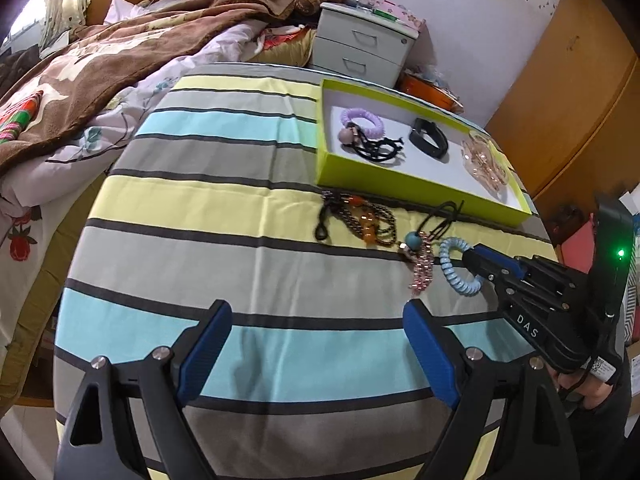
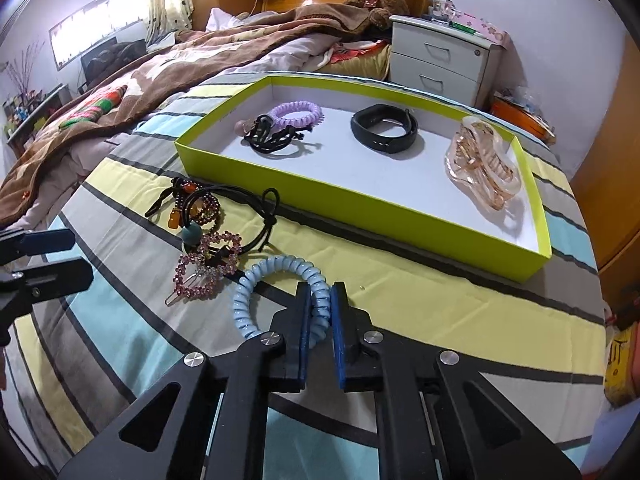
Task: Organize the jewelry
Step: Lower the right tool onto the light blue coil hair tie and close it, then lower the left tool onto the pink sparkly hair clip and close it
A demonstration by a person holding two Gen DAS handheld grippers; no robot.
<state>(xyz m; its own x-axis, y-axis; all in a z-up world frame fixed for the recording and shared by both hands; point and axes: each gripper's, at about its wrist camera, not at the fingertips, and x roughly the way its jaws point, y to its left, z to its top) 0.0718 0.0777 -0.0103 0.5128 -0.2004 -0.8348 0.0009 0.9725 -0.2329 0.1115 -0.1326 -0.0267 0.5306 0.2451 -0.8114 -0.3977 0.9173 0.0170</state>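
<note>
**Blue coil tie pinched on the bedspread, tray waiting beyond**

The right gripper (image 2: pixel 321 312) has its two blue pads closed on the near-right arc of the pale blue spiral hair tie (image 2: pixel 256 300), which lies flat on the striped bedspread (image 2: pixel 440 304) with the rest of its loop spreading out to the left. The left gripper (image 1: pixel 316 344) hangs over bare cloth nearby, its jaws spread wide and holding nothing.

That tie looks light and springy to me, a soft plastic coil that will stretch and sag rather than keep its ring shape once lifted. Pinching across one strand, as here, seems the sensible hold. Being a ring, it has no real long axis; it lies open side up.

Just beside it sits a pink rhinestone clip (image 2: pixel 204 264), touching or nearly so, tangled with a black cord bearing a teal bead (image 2: pixel 192 234) and a dark beaded bracelet (image 2: pixel 204 204). Dragging could snag them.

Farther off stands the lime-green tray (image 2: pixel 360 216), holding a purple spiral tie (image 2: pixel 296 112), black elastic ties (image 2: pixel 276 140), a black wristband (image 2: pixel 384 128) and a clear pink claw clip (image 2: pixel 484 160).
</note>
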